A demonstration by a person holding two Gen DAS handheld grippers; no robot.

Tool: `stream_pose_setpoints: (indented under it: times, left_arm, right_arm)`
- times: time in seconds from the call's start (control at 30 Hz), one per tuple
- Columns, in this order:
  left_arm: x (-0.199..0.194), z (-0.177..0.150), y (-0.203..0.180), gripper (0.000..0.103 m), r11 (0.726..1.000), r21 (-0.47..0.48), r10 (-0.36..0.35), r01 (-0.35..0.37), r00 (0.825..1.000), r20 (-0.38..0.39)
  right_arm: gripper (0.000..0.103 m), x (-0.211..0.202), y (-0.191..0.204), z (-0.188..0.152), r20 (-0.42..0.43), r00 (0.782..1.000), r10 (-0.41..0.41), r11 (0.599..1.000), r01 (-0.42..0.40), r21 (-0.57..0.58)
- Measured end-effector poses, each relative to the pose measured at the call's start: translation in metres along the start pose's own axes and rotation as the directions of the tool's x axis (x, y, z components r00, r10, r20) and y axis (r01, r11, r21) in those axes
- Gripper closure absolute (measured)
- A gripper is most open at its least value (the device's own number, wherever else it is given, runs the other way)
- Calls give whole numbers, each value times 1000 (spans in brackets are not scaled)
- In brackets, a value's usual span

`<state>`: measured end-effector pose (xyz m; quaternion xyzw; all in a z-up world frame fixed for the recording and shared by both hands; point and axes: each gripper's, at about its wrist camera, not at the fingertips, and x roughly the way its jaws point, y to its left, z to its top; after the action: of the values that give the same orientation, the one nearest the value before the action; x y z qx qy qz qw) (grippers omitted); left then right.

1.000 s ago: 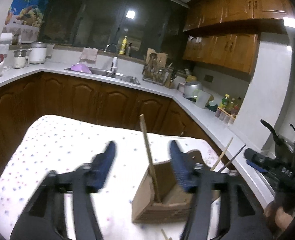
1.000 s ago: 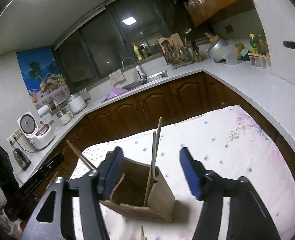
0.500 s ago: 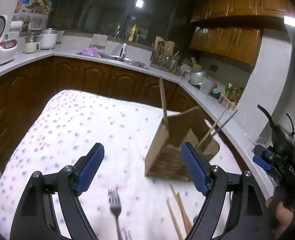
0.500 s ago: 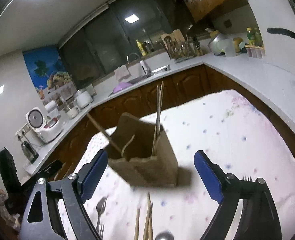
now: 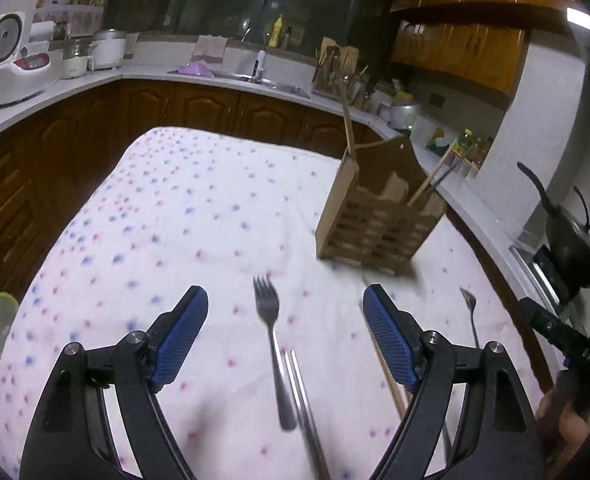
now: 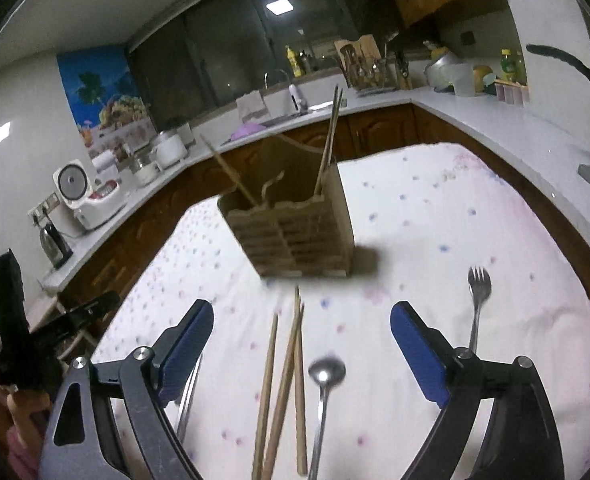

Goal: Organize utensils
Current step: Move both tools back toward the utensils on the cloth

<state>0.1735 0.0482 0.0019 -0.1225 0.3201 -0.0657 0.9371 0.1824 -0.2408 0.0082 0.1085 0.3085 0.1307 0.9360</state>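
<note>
Currently the wooden utensil caddy (image 5: 379, 216) stands upright on the dotted tablecloth (image 5: 183, 216), with chopsticks (image 6: 329, 140) leaning inside its compartments. Left gripper (image 5: 285, 336): jaws released and spread wide, gripping nothing; a fork (image 5: 271, 336) lies on the cloth on the near side of the caddy, below the gap between the jaws, beside a second, blurred metal utensil (image 5: 303, 404), possibly another fork. Right gripper (image 6: 301, 344): jaws released, gripping nothing. On the near side of the caddy, loose wooden chopsticks (image 6: 285, 376) and a metal spoon (image 6: 325, 380) lie flat; a further fork (image 6: 477, 300) lies to the caddy's right
</note>
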Motion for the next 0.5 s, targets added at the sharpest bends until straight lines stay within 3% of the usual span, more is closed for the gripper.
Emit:
stream_pose_setpoints:
  times: [0.5]
  left_arm:
    - [0,-37,15,21,1000,-5,30,-31,997,-76]
  right_arm:
    - [11,-1,-6,-46,-54,998,-19,1000,20,17]
